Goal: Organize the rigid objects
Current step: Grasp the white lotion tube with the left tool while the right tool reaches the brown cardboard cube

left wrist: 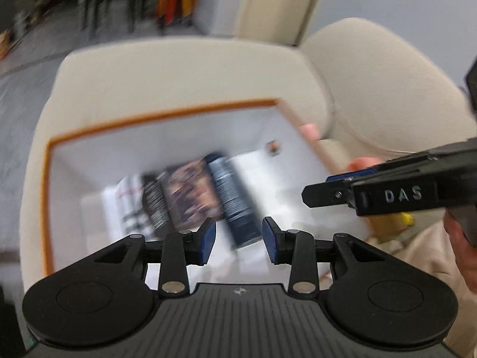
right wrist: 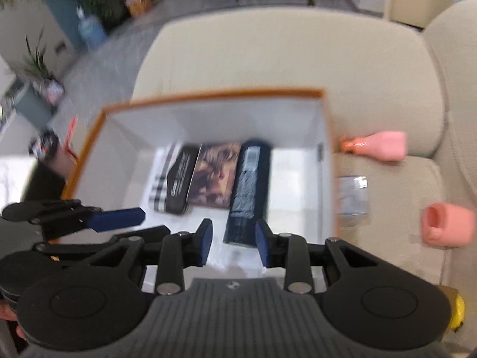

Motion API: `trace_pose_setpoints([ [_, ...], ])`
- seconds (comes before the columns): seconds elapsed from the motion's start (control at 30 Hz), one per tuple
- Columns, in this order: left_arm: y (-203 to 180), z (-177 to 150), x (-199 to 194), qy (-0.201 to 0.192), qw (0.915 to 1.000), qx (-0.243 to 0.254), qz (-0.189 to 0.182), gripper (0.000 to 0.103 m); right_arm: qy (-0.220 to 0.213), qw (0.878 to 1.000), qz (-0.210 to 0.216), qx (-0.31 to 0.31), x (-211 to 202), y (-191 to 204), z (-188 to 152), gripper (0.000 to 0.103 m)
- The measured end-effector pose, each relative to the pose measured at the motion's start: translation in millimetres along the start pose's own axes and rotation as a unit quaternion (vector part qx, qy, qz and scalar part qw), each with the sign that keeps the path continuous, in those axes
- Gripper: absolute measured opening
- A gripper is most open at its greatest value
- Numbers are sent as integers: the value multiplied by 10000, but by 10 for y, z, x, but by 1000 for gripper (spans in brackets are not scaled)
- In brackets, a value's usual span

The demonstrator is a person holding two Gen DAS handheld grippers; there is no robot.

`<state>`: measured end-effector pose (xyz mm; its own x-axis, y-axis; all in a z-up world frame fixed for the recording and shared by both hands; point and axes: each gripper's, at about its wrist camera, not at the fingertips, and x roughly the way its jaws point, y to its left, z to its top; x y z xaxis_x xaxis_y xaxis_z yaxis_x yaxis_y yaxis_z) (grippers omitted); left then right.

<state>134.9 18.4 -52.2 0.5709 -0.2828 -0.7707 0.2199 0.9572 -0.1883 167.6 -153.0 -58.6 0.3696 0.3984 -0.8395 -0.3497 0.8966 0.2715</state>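
Boxes (right wrist: 208, 176) are lying side by side in the orange-rimmed carton (right wrist: 214, 94) while both empty hand-held grippers, left (left wrist: 238, 240) and right (right wrist: 234, 240), are hovering half-open, needing a square approach.

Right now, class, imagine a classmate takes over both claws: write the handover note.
Left claw: open, empty, above the box.
Right claw: open, empty, beside it.
In the orange-rimmed box on the beige sofa: checked item, black case, picture box, dark blue box, side by side.
Left to do: two pink pieces and a clear packet lie on the sofa outside the box.
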Motion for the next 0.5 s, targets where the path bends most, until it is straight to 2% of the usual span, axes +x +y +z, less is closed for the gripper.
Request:
trace_pose_setpoints([
  [0.07,-199,56,-37,-98,9995,253,-180,42,-133,9997,-128,150,-193,-170,-37,38],
  [0.3,-913,137,69,-18,9902,1109,-849,42,-246,9936,-757,801,-608,-902,-346,39],
  [0.37,-1148,143,191,130,9841,1458,-1009,42,-235,9905,-909,1004,-663,-1097,-465,40],
  [0.5,-1580,148,515,518,9694,2151,-1067,43,-87,9845,-1183,1290,-689,-1471,-697,40],
])
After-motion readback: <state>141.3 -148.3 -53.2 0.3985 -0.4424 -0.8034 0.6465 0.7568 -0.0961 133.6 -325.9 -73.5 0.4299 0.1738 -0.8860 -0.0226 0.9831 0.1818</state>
